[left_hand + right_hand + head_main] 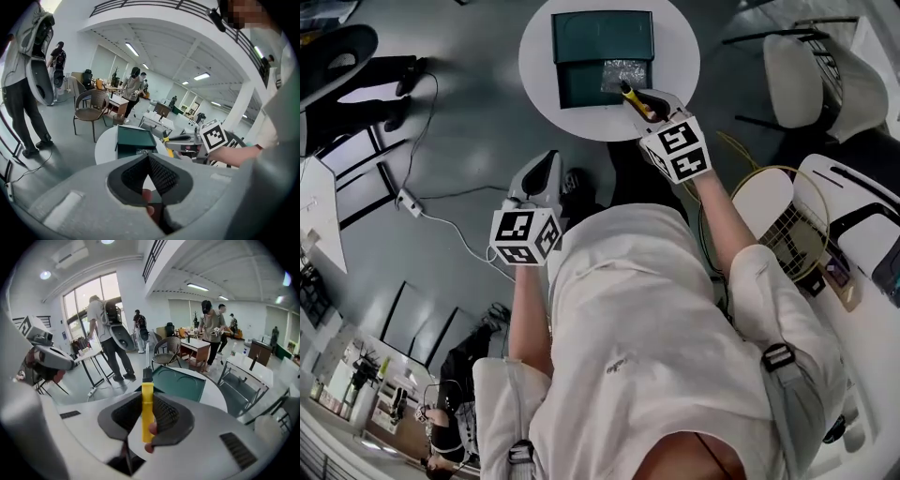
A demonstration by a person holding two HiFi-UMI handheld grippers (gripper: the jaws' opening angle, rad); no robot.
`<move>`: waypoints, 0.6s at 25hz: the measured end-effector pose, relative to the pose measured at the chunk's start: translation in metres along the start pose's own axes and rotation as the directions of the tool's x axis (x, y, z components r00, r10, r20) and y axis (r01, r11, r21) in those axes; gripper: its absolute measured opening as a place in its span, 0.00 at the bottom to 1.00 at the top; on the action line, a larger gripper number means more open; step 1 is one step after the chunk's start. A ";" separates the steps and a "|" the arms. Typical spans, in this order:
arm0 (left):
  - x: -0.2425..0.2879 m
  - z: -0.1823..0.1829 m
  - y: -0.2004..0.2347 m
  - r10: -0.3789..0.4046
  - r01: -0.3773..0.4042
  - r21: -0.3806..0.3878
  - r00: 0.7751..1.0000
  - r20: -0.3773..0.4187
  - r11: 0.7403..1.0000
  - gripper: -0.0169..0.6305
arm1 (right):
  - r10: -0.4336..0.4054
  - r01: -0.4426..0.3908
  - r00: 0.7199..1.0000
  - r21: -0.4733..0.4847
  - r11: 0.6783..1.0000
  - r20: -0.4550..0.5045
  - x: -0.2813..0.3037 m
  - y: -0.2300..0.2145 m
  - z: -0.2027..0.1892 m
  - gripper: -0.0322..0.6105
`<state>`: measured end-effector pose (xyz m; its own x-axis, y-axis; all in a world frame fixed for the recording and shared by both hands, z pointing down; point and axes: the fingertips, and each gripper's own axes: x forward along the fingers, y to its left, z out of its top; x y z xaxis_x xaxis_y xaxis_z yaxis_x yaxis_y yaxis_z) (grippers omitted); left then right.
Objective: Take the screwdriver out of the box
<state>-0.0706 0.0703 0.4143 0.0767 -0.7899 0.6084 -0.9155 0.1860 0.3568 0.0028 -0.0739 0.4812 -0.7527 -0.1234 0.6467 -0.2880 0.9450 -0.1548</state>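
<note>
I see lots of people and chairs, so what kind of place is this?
Probably a big shared office or workshop: there are desks, a brown chair, long ceiling lights and people standing about.

The screwdriver [147,399] has a yellow handle with a black collar and a thin shaft. It is clamped by the handle in the right tool [149,414], with the shaft pointing away toward eleven o'clock in the head view. There it hangs over the five-o'clock corner of the box [602,56]. The box is dark green and lies open on the round white counter [542,82], its lid folded back toward twelve o'clock.
</note>
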 end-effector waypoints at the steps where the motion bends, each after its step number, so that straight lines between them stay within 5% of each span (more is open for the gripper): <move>1: -0.006 -0.003 0.000 -0.019 0.019 0.004 1.000 0.007 1.000 0.04 | -0.013 0.013 1.000 0.020 1.000 0.012 -0.007 0.007 0.002 0.17; 7: -0.042 -0.034 0.010 -0.126 0.126 0.037 0.992 0.006 0.991 0.04 | -0.086 0.069 0.992 0.172 0.983 0.094 -0.042 0.054 0.009 0.17; 15: -0.100 -0.059 0.030 -0.227 0.225 0.090 0.974 0.018 0.970 0.04 | -0.102 0.013 0.972 0.386 0.922 0.212 -0.081 0.138 0.007 0.17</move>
<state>-0.0829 0.1890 0.4060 0.2756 -0.8219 0.4985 -0.9065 -0.0496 0.4194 0.0197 0.0647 0.4026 -0.8277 -0.2810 0.4858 -0.5040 0.7529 -0.4232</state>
